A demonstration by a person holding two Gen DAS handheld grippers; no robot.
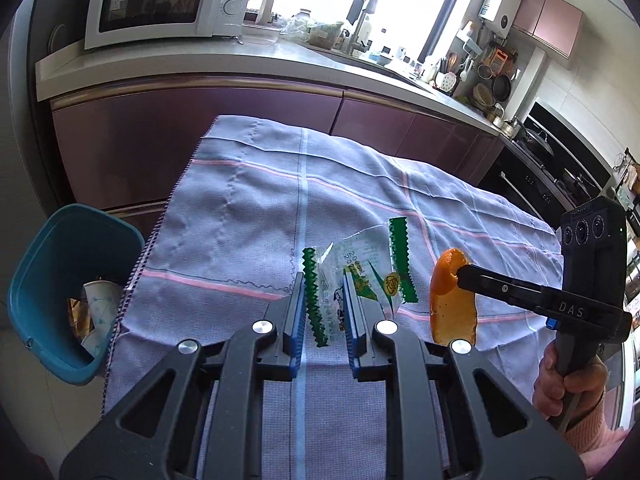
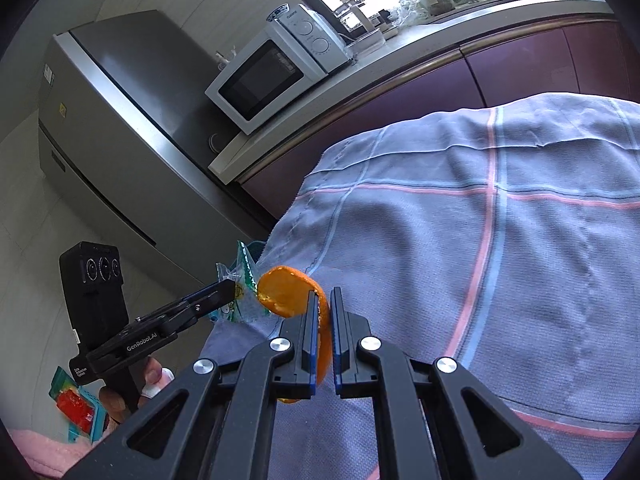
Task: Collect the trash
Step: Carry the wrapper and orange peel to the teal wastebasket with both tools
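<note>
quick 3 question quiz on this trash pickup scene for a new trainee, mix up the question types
1. True or false: the left gripper is shut on the orange peel.
2. Which gripper holds the green-edged wrapper? A) left B) right C) neither
3. Fill in: the paper cup lies inside the blue ____ beside the cloth-covered table.

Key
1. False: the right gripper holds the peel.
2. A
3. bin

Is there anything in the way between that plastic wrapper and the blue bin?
Nothing visible blocks it. The left gripper holds the wrapper above the cloth, and the blue bin stands open on the floor past the cloth's left edge, with a paper cup already inside.
</note>
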